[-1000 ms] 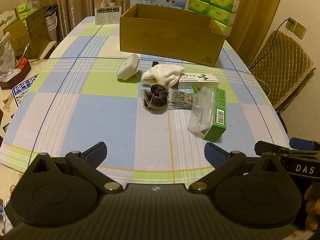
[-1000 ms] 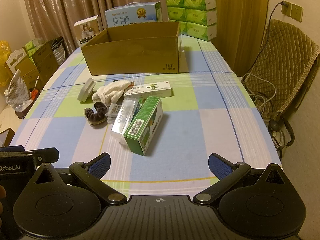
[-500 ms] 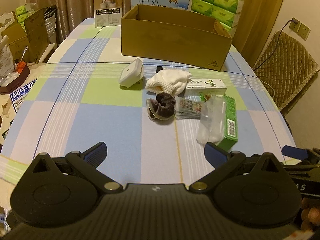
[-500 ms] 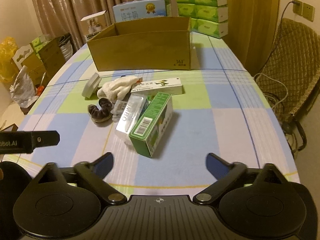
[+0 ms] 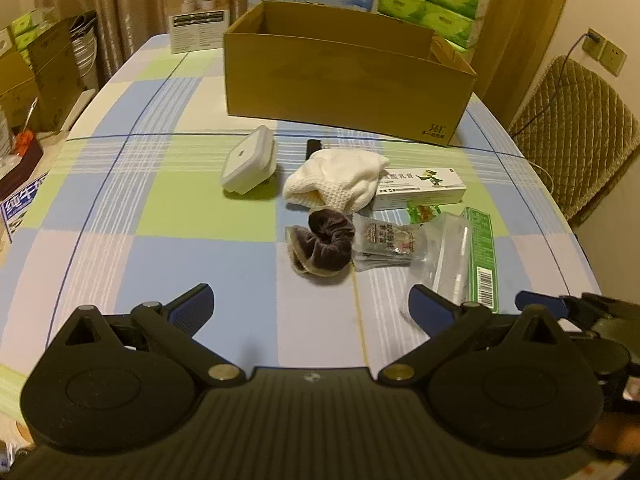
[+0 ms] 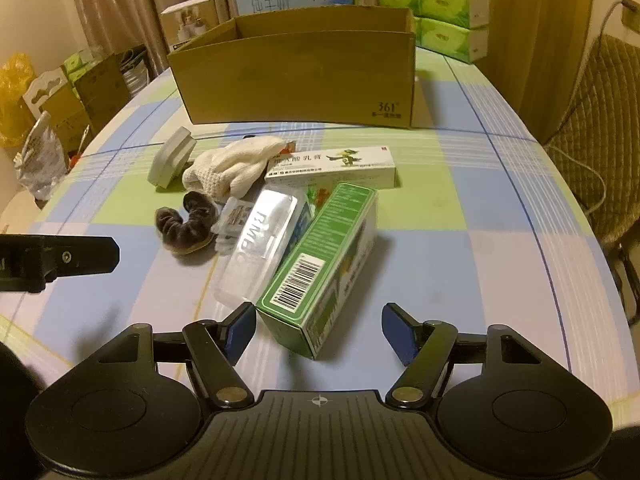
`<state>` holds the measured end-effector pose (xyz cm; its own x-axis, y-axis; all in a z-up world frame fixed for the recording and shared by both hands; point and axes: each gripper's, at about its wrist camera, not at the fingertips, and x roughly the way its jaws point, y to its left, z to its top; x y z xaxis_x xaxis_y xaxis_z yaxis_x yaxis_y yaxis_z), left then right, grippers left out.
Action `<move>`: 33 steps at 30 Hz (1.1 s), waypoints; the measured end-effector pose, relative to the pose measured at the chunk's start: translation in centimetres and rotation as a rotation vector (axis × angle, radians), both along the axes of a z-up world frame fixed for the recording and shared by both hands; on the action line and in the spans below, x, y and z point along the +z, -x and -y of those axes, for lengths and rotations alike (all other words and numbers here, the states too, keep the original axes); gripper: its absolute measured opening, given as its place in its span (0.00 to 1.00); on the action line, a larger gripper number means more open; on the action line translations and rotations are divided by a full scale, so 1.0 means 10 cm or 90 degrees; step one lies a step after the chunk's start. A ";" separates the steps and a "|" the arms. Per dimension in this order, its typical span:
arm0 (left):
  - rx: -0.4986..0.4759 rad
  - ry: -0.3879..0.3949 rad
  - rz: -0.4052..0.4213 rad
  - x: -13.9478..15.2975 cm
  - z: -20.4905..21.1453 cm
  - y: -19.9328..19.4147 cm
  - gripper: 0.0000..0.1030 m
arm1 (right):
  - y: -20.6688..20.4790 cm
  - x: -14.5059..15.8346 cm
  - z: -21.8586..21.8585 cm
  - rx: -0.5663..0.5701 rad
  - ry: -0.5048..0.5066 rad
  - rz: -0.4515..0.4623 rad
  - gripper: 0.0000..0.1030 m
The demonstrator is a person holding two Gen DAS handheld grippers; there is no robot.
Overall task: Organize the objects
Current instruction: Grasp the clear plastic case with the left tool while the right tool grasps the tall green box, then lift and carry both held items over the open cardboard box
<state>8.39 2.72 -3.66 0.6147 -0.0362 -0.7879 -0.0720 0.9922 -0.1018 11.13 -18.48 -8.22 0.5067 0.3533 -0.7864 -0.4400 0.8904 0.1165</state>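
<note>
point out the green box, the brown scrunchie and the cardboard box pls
green box (image 6: 320,280): right wrist view, on its top face, above the barcode.
brown scrunchie (image 5: 326,242): left wrist view, on the dark velvet loop.
cardboard box (image 6: 296,84): right wrist view, on its front wall.

Open checked cloth on table (image 5: 168,240) ahead of left gripper (image 5: 310,306), up to brown scrunchie (image 5: 326,246). Right gripper (image 6: 318,330) spread wide, near end of green box (image 6: 320,268) just ahead of its tips, bare cloth to the right. Clear case (image 6: 262,248) touching green box on the left. Glove (image 6: 232,166), ointment carton (image 6: 332,164) and white container (image 5: 248,166) lying between the clutter and cardboard box (image 5: 340,74).
</note>
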 end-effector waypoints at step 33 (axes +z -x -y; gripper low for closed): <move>-0.243 -0.084 -0.003 -0.46 1.01 -0.49 0.25 | -0.40 -0.03 0.68 -0.095 -0.048 -0.040 0.27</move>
<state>13.30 -7.40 -8.26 0.5729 -0.1585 -0.8041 0.3033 0.9525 0.0284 15.08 -25.32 -8.50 0.5083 0.3376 -0.7923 -0.2932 0.9328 0.2094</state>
